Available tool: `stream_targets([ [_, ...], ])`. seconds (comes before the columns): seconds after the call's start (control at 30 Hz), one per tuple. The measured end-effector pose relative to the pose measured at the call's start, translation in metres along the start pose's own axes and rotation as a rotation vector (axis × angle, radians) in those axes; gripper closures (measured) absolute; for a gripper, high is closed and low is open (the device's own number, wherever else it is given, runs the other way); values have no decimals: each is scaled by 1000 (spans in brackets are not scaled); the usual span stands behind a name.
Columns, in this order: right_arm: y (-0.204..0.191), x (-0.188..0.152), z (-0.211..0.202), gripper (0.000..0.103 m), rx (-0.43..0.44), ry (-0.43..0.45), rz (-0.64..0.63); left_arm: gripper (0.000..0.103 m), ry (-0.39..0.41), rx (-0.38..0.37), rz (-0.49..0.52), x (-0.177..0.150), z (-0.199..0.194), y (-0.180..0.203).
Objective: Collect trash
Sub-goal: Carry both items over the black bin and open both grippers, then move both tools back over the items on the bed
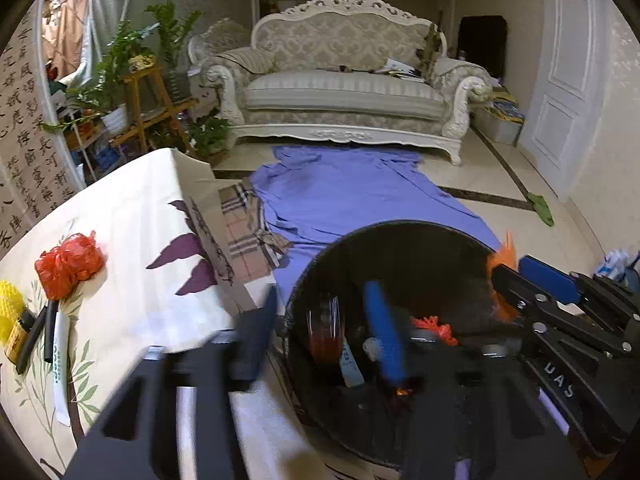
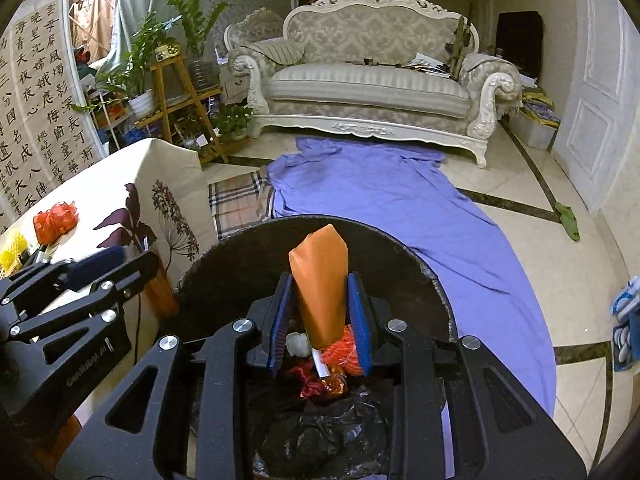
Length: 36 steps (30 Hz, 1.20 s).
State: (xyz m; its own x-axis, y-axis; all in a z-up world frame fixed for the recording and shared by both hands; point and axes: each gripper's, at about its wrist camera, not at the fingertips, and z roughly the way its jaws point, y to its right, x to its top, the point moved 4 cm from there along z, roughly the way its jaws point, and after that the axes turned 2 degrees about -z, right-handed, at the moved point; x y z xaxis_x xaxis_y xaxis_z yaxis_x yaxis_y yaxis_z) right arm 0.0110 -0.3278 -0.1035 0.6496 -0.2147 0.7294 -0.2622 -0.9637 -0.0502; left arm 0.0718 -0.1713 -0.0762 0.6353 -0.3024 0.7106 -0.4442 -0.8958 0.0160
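A black trash bin (image 2: 240,240) stands on the floor beside the cloth-covered table (image 2: 120,168). My right gripper (image 2: 320,300) hangs over the bin's mouth, shut on an upright orange packet (image 2: 320,272). Red and orange wrappers (image 2: 340,354) lie in the bin below it. In the left wrist view my left gripper (image 1: 323,286) is blurred and open over the bin's (image 1: 400,236) near rim. Nothing is between its pads, and a red blurred scrap (image 1: 326,328) shows inside the bin under them. A red plastic bag (image 1: 68,264), yellow netting (image 1: 10,304) and a small bottle (image 1: 20,334) lie on the table.
A purple sheet (image 2: 400,200) and a plaid cloth (image 2: 236,204) cover the floor beyond the bin. Further back stand a white sofa (image 2: 368,88) and a wooden plant stand (image 2: 180,96). A white door (image 2: 592,120), a green rag (image 2: 568,220) and slippers (image 2: 624,332) are on the right.
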Motion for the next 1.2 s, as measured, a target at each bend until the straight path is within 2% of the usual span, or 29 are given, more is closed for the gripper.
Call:
stream_targets([
  [0.03,2,0,0,66,-5,2,5,42,4,3,-6,0,-1,-2],
  [0.07,4,1,-1,63,-9,7,8,41,3,2,-12,0,-1,-3],
  [0.37,7,3,-2,63,-16,9,14,31,9,5,-35,1,-5,-9],
  [0.6,-5,5,-5,59,1,3,5,30,17,31,-84,-2,-18,-33],
  [0.67,-14,5,-6,56,15,1,-6,30,24,45,-97,-3,-25,-44],
  [0.87,-58,8,-9,56,70,0,-62,30,28,101,-144,-12,-41,-78],
  [1.2,-146,11,-14,56,196,-7,-198,30,23,230,-258,-38,-69,-157],
])
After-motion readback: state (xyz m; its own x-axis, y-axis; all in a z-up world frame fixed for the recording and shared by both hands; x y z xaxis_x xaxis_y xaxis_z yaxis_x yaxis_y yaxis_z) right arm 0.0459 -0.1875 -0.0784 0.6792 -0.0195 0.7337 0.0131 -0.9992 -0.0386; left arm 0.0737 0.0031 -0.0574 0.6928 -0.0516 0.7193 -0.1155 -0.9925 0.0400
